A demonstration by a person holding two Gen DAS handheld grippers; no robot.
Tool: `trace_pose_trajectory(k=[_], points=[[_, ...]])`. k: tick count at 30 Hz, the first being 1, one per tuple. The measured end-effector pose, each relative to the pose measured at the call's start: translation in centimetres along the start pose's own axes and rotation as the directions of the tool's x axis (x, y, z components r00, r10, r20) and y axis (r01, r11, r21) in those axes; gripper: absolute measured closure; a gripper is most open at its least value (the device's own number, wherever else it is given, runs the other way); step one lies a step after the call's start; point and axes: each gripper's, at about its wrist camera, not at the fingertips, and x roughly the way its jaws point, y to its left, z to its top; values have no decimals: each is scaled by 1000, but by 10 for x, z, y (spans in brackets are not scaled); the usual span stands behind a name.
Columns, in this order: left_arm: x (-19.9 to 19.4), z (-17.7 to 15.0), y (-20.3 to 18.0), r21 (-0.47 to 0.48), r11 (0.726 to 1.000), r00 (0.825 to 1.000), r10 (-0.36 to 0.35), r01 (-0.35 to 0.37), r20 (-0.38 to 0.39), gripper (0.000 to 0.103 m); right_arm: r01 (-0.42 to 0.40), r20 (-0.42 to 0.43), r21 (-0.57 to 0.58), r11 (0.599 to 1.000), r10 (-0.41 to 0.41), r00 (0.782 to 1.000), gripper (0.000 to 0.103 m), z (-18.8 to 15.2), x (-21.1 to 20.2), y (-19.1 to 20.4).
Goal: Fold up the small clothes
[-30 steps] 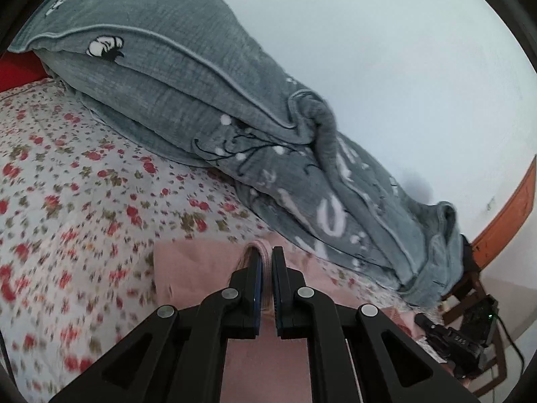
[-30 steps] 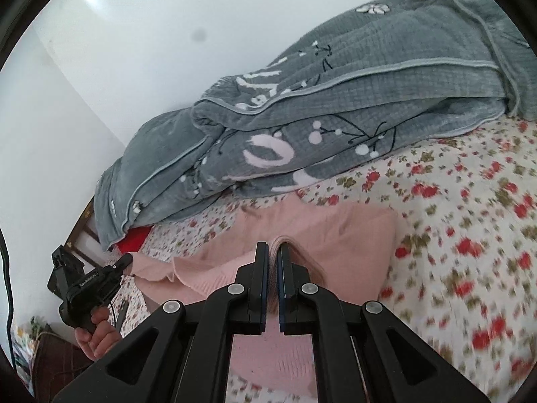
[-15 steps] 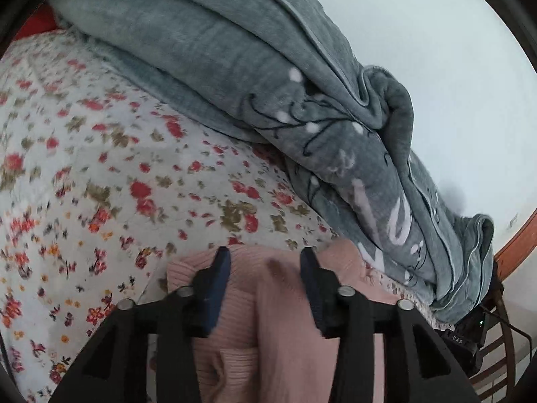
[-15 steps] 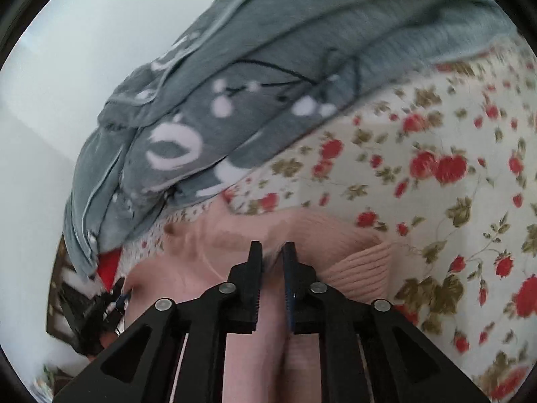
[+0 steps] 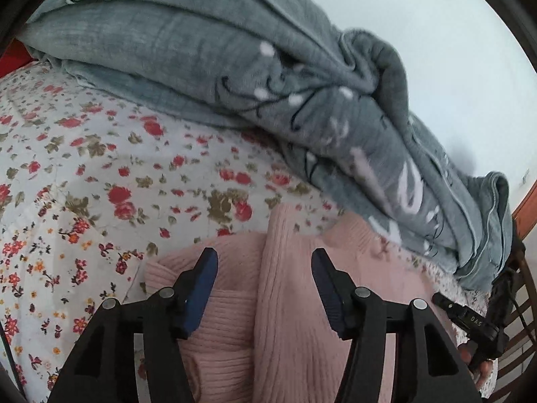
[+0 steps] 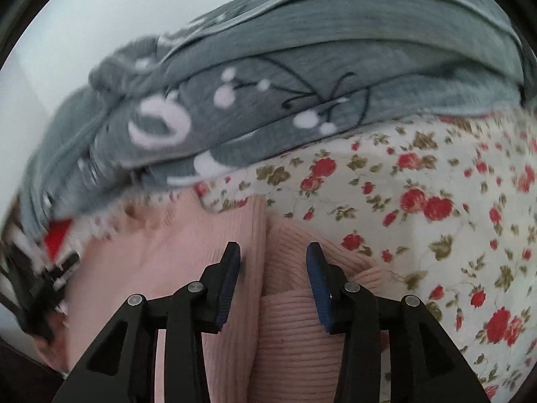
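A pink ribbed knit garment (image 5: pixel 292 302) lies on the flowered bedsheet (image 5: pixel 84 174), with a folded layer on top. My left gripper (image 5: pixel 265 262) is open just above it, its fingers either side of a lengthwise fold edge. In the right wrist view the same pink garment (image 6: pixel 285 329) lies under my right gripper (image 6: pixel 273 255), which is open and empty, its fingers astride a fold ridge. The other gripper shows at the edge of each view, at the right (image 5: pixel 470 322) in the left wrist view, at the left (image 6: pixel 37 288) in the right wrist view.
A rumpled grey blanket (image 5: pixel 268 77) with white and black print is piled along the wall behind the garment; it also shows in the right wrist view (image 6: pixel 285 84). A wooden chair (image 5: pixel 523 302) stands beyond the bed edge. Flowered sheet (image 6: pixel 453 201) extends to the right.
Both grippers were shut on the pink garment a second ago; both have opened and let it go. The garment now lies folded over on the sheet, closer to the blanket.
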Motion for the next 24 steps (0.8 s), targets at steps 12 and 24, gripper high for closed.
trace_pose_trajectory(k=[12,24], points=[[-11,-3,20,-89,994,997,-61,64,44,96,-64,117,54,996,57,991,99,-3,-22,-8],[12,-7,28,-123,992,999,6,-12,-49,92,38,8,59,998,-38,999,99,-5,-2,-8]])
